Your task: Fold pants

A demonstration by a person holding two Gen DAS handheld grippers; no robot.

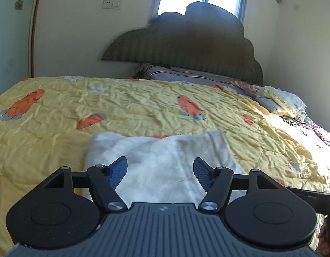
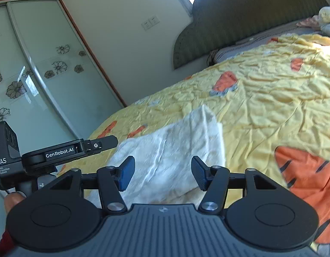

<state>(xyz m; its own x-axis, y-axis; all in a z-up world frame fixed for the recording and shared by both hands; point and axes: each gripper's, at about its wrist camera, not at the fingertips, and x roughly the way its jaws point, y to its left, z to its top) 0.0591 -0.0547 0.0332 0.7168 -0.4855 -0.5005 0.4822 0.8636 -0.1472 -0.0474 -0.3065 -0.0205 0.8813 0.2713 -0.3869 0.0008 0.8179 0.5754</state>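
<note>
Yellow quilt [image 1: 143,109] is spreading wide under both tools. Left gripper [image 1: 160,172] and right gripper [image 2: 162,172] are hovering with jaws wide, holding nothing, over the white pants [image 1: 160,160] lying folded at twelve o'clock, bare quilt opening beyond every edge.

White on yellow, with orange carrots.
The pants [image 1: 162,167] are plain white; the quilt [image 1: 133,111] is yellow with orange carrots; headboard [image 1: 186,40], upper centre, is ribbed dark green.
</note>
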